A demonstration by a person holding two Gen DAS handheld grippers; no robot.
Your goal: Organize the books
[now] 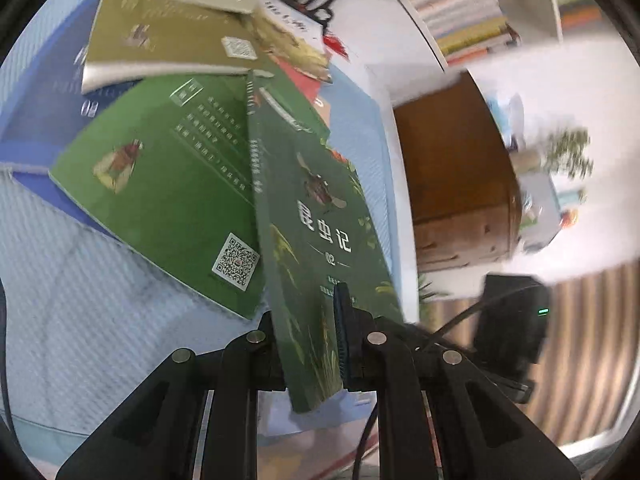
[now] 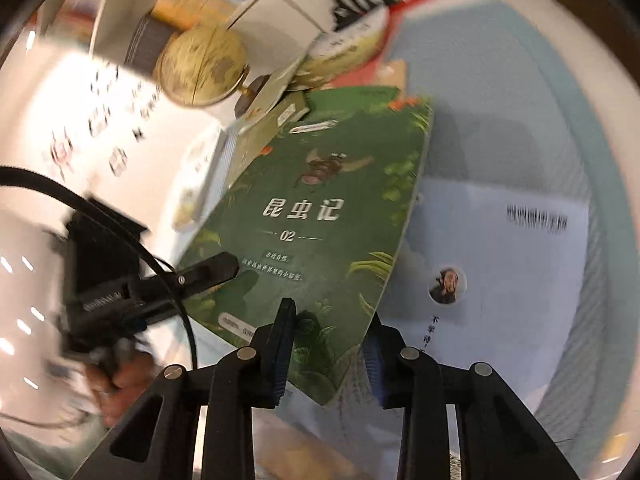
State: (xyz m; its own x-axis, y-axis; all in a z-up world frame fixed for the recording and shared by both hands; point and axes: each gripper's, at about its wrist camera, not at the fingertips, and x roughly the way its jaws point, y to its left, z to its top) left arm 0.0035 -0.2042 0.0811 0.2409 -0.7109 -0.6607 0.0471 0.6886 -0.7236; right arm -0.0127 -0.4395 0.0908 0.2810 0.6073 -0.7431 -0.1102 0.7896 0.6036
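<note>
Books are mid-sort; the dark green book (image 1: 320,216) is lifted off the pile, tilted, spine up-left. My left gripper (image 1: 308,344) is clamped tight on its lower edge, pads on both faces. Left of that book lies a bright green book (image 1: 168,184) flat, back cover up; beyond it an olive book (image 1: 168,36), all on the pale blue bed cover (image 1: 80,300).

My right gripper (image 2: 328,344) sits at the same dark green book (image 2: 320,216), near corner between the jaws; jaws are narrowed but the right pad looks clear of the cover, so I judge it not gripping.

Step, my judgement: carrying this book from the pile toward a stack or the shelf. Next move needs the right gripper either to close firmly on the corner or back away, then a steady swing so the cover doesn't sag.

Left view only: pile left of the book, a wooden cabinet (image 1: 456,176) right of it. Right view only: front cover square-on, a pale blue book (image 2: 500,240) under it, a globe (image 2: 200,64) above-left, and my left gripper (image 2: 208,270) on its left edge.
</note>
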